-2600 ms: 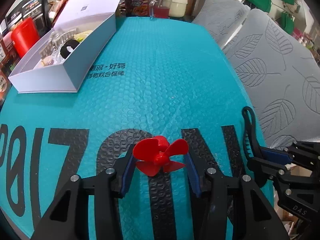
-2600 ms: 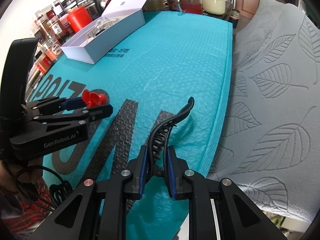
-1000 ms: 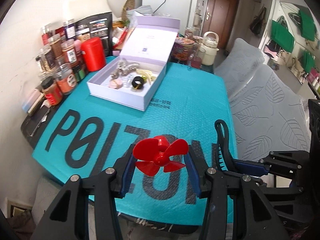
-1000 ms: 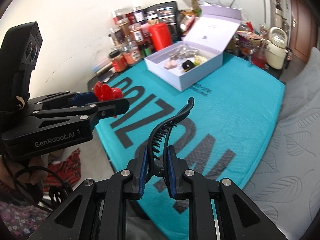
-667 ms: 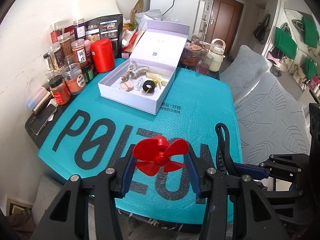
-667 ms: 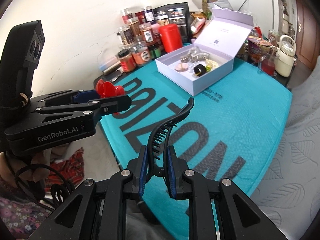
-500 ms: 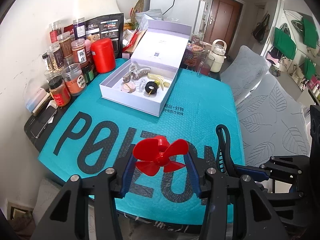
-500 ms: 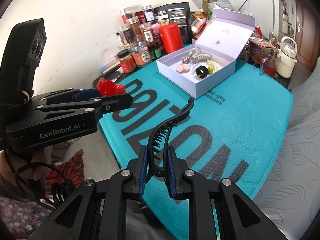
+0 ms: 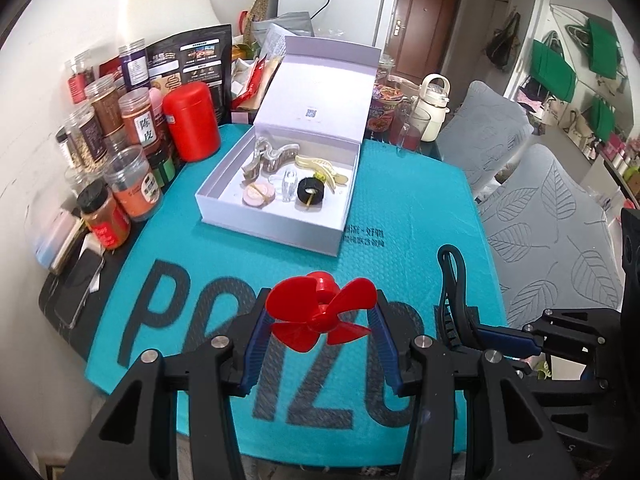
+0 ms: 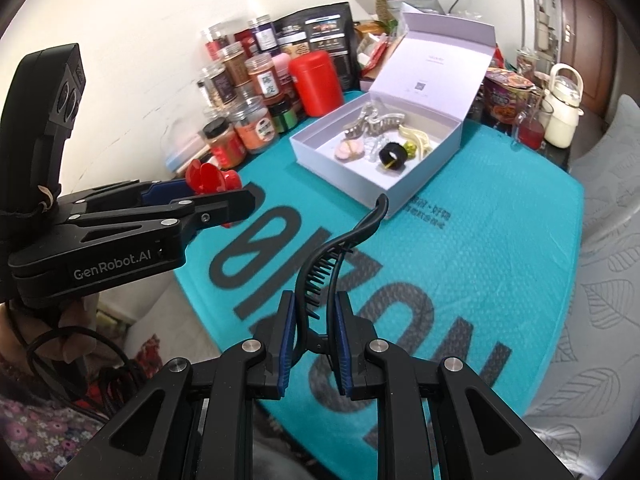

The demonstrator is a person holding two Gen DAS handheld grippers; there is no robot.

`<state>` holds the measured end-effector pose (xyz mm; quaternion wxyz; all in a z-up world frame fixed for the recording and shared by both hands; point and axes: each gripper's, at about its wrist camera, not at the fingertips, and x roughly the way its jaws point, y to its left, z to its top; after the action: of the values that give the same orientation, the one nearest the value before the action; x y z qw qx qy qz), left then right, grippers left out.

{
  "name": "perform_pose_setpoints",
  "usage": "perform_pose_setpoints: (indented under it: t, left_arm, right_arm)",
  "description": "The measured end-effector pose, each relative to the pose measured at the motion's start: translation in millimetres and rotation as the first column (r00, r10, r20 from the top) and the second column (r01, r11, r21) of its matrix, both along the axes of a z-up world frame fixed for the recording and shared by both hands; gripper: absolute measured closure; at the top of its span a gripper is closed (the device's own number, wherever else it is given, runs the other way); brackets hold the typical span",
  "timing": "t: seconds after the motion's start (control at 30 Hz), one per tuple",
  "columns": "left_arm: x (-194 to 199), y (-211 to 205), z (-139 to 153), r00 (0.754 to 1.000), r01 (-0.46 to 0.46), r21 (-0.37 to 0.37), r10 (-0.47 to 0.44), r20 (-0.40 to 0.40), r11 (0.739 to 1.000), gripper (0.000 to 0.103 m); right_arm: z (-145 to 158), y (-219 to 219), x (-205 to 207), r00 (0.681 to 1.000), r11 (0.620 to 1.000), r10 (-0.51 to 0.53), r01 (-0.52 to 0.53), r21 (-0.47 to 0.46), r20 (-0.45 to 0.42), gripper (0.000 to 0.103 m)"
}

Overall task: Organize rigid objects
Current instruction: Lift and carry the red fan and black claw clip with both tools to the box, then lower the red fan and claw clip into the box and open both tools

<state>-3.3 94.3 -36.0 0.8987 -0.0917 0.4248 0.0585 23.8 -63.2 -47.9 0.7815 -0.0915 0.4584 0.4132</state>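
My left gripper is shut on a red propeller and holds it in the air above the near part of the teal mat. It also shows in the right wrist view with the propeller. My right gripper is shut on a black hair clip, seen also in the left wrist view. An open white box with hair clips, a black ring and small items stands further back on the mat.
Spice jars and a red canister line the left wall. A phone lies at the left edge. A cup and a white kettle stand behind the box. Grey leaf-pattern cushions are on the right.
Both grippers have risen off the mat with their objects and now drift forward toward the box, which appears larger and closer.
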Motion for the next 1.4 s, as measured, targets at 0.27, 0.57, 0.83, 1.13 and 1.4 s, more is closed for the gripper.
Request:
perform_pose_setpoints:
  t: [0.27,0.57,0.83,1.13,1.4]
  left_arm:
    - [30.8,32.4,1.6,0.999,0.052,-0.004,-0.052,-0.004,0.999,0.056]
    - [67.4,59.4,6.3,0.996,0.09,0.0,-0.09,0.004,0.996,0.056]
    - [105.2,77.1,6.9,0.989,0.146,0.002,-0.146,0.008,0.989,0.056]
    - [149.4,94.7,5.3,0.981,0.194,0.006,-0.194,0.009,0.981,0.056]
    - [185.9,106.6,4.2,0.975,0.222,0.002,-0.222,0.019,0.975,0.056]
  right_arm:
    - [5.0,34.0,23.9,0.998,0.998,-0.055,0.055,0.006,0.013,0.084]
    - [10.3,62.9,52.6,0.995,0.996,-0.093,0.092,0.012,0.029,0.084]
    - [11.9,79.8,80.5,0.989,0.99,-0.143,0.142,0.013,0.042,0.084]
    - [7.5,93.8,115.6,0.98,0.981,-0.194,0.194,0.011,0.044,0.084]
    - [3.6,110.9,149.2,0.976,0.977,-0.212,0.213,-0.002,0.051,0.084]
